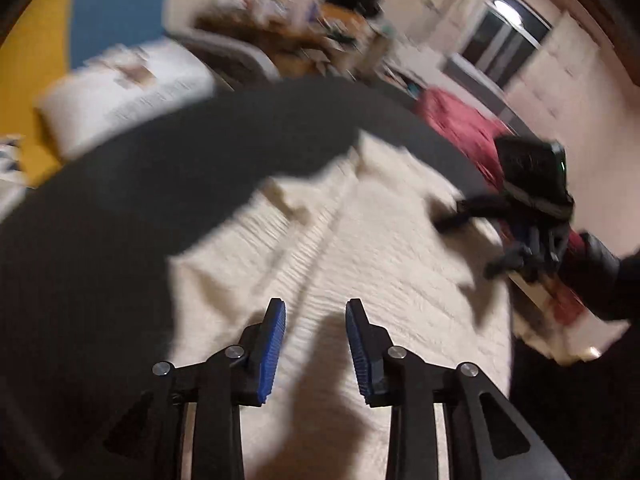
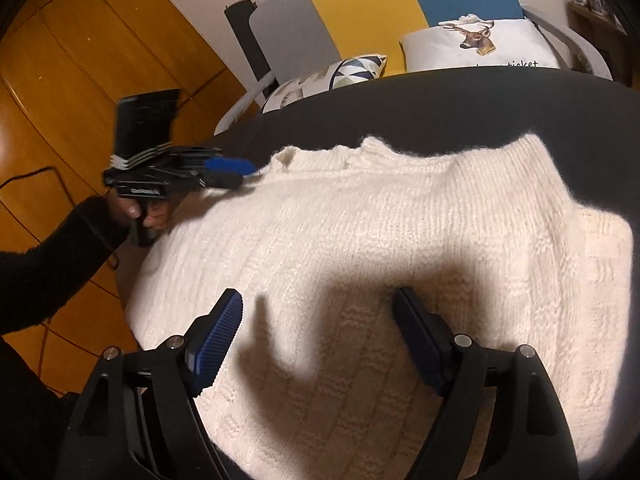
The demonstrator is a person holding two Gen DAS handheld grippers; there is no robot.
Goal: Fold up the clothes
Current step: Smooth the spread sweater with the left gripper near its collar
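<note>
Right wrist view shows the cream knitted sweater (image 2: 400, 248) lying partly folded, judging by its layered right edge, on the dark round tabletop (image 2: 440, 100); more folds seem left. Right gripper (image 2: 320, 340) hovers above it, fingers wide and empty. Left gripper (image 2: 236, 172), at the far-left collar, holds nothing, fingers narrowly parted. Pillows (image 2: 472, 46) lie beyond; a red cloth (image 1: 460, 128) lies off the tabletop; nothing blocks the work.

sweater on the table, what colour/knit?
Cream-white sweater, chunky ribbed knit, on the dark table. The right wrist view shows it best; the left wrist view is blurred.
</note>
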